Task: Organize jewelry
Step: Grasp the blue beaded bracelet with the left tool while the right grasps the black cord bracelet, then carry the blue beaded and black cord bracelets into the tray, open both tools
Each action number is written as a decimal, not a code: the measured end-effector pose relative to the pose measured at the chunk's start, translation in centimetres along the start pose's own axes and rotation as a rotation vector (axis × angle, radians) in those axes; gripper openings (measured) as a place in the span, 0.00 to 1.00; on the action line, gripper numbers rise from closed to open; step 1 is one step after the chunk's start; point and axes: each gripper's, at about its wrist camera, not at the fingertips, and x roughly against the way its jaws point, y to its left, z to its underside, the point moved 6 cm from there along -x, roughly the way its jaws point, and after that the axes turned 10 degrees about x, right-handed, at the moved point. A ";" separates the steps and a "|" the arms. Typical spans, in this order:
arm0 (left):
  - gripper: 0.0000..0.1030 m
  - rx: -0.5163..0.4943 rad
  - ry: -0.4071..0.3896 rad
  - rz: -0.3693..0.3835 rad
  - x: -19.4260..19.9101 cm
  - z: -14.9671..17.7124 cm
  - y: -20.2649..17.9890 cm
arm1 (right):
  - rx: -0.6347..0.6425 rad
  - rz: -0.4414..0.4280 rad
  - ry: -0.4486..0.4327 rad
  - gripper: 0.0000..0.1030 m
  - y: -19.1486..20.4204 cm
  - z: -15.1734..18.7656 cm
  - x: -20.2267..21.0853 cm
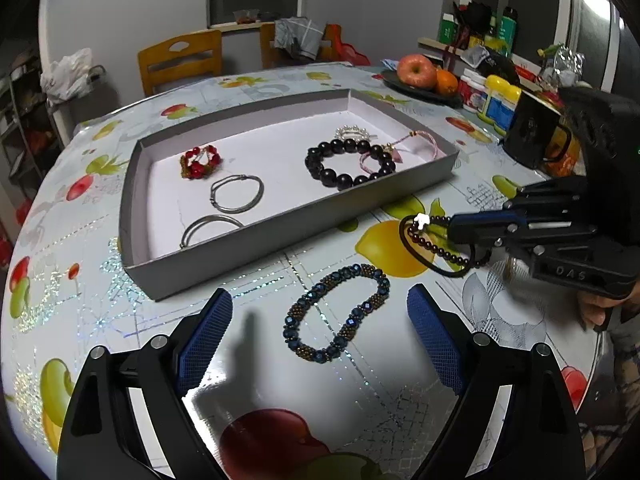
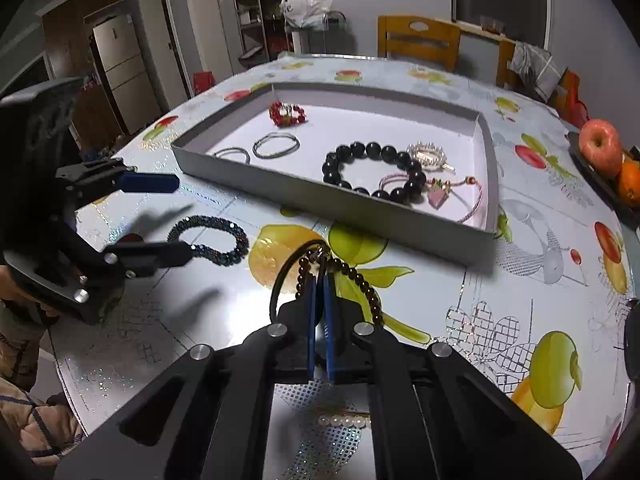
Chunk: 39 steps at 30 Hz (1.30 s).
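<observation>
A grey cardboard tray (image 1: pixel 280 236) (image 2: pixel 320 204) on the fruit-print table holds a red bead bracelet (image 1: pixel 200 162), two silver bangles (image 1: pixel 236 194), a large black bead bracelet (image 1: pixel 348 164) (image 2: pixel 372 148), a pearl piece (image 1: pixel 352 133) and a pink cord bracelet (image 1: pixel 400 148). In front of the tray lies a blue-and-bronze beaded bracelet (image 1: pixel 347 326) (image 2: pixel 236 236). My left gripper (image 1: pixel 320 294) (image 2: pixel 182 216) hangs open over it, one finger on each side. Further right, my right gripper (image 1: pixel 452 226) (image 2: pixel 318 276) is shut on a small dark-bead bracelet (image 1: pixel 440 252) (image 2: pixel 360 276) with a black cord, low over the table.
A plate with an apple (image 1: pixel 416 70) and an orange stands at the back right, beside bottles (image 1: pixel 496 100) and a black mug (image 1: pixel 528 132). Wooden chairs (image 1: pixel 180 60) stand behind the table. A short pearl strand (image 2: pixel 344 420) lies under the right gripper's body.
</observation>
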 end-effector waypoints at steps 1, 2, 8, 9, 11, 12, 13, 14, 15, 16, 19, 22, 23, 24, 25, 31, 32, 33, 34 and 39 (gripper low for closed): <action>0.87 -0.006 0.005 -0.004 -0.1 0.0 -0.1 | 0.000 0.003 -0.010 0.03 0.0 -0.1 0.2; 0.87 -0.013 0.011 -0.006 -0.3 0.1 -0.2 | -0.002 0.010 -0.026 0.03 -0.1 -0.1 0.5; 0.81 -0.029 0.018 -0.021 -0.4 0.3 -0.3 | -0.004 0.035 -0.086 0.03 -0.3 -0.4 1.8; 0.80 -0.028 0.005 -0.022 -0.1 0.2 -0.3 | -0.003 0.037 -0.090 0.03 -0.3 -0.4 1.9; 0.64 -0.035 -0.016 -0.006 0.3 0.2 -0.4 | -0.004 0.039 -0.095 0.03 -0.3 -0.5 2.0; 0.61 -0.039 -0.017 0.006 0.4 0.2 -0.6 | -0.004 0.040 -0.097 0.03 -0.3 -0.5 2.1; 0.57 -0.046 -0.010 0.021 0.3 0.3 -0.9 | -0.004 0.040 -0.099 0.03 -0.3 -0.5 2.1; 0.55 -0.055 -0.001 0.031 0.2 0.4 -1.2 | -0.004 0.038 -0.101 0.03 -0.3 -0.5 2.1; 0.53 -0.066 0.003 0.035 0.1 0.5 -1.5 | -0.003 0.037 -0.102 0.03 -0.3 -0.5 2.2; 0.52 -0.077 0.006 0.034 0.1 0.6 -1.7 | -0.003 0.039 -0.104 0.03 -0.3 -0.5 2.2; 0.52 -0.095 0.032 0.034 -0.4 0.8 -2.1 | 0.002 0.039 -0.106 0.03 -0.2 -0.5 2.2; 0.45 -0.101 0.069 0.033 -1.1 1.0 -2.2 | 0.006 0.040 -0.108 0.03 -0.1 -0.5 2.2; 0.43 -0.105 0.074 0.028 -1.3 1.1 -2.2 | 0.005 0.041 -0.110 0.03 -0.1 -0.5 2.3; 0.40 -0.109 0.073 0.024 -1.2 1.1 -2.3 | 0.004 0.041 -0.113 0.03 -0.1 -0.5 2.4; 0.36 -0.118 0.071 0.011 -1.2 1.2 -2.4 | 0.003 0.041 -0.116 0.03 -0.1 -0.5 2.4; 0.09 -0.157 0.064 -0.004 -1.1 1.4 -2.9 | -0.007 0.038 -0.121 0.03 -0.2 -0.5 2.5; 0.08 -0.152 0.064 -0.002 -1.1 1.3 -2.8 | -0.006 0.038 -0.122 0.03 -0.2 -0.5 2.6; 0.08 -0.145 0.065 0.001 -1.1 1.3 -2.7 | -0.007 0.039 -0.121 0.03 -0.2 -0.5 2.6; 0.08 -0.137 0.065 0.005 -1.1 1.2 -2.6 | -0.008 0.039 -0.122 0.03 -0.2 -0.5 2.6; 0.07 -0.120 0.061 0.008 -1.1 1.1 -2.4 | -0.014 0.039 -0.133 0.03 -0.2 -0.6 2.8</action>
